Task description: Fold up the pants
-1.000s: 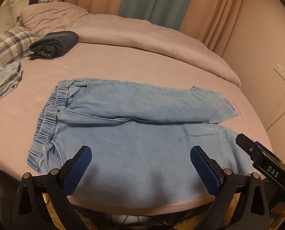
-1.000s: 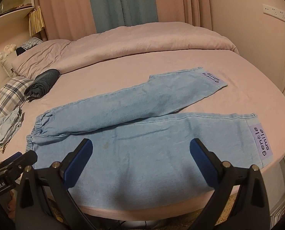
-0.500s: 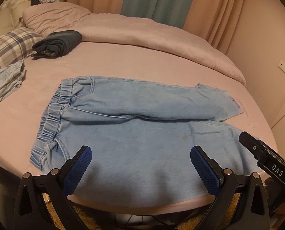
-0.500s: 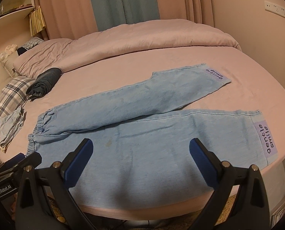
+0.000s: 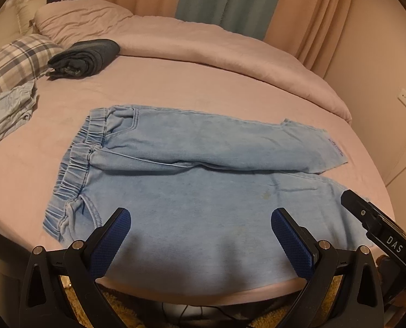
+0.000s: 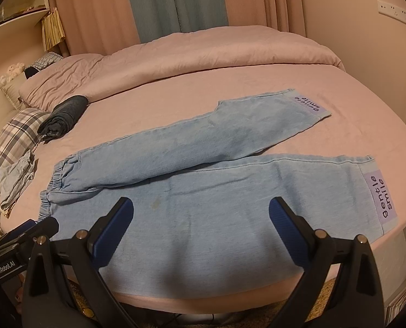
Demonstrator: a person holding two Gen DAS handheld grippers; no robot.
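On bed | pants | cuff labels read "gentle smile"

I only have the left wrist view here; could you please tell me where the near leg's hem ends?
Observer: The near hem lies flat on the bed, close to its right edge, with a lilac patch reading "gentle smile".
Operator: Thank you. Is the right gripper open?
Observer: Yes, the right gripper is open and holds nothing, above the near leg.
Operator: Do the two hems touch?
Observer: No, the far hem lies apart from the near hem, with bare sheet between them.
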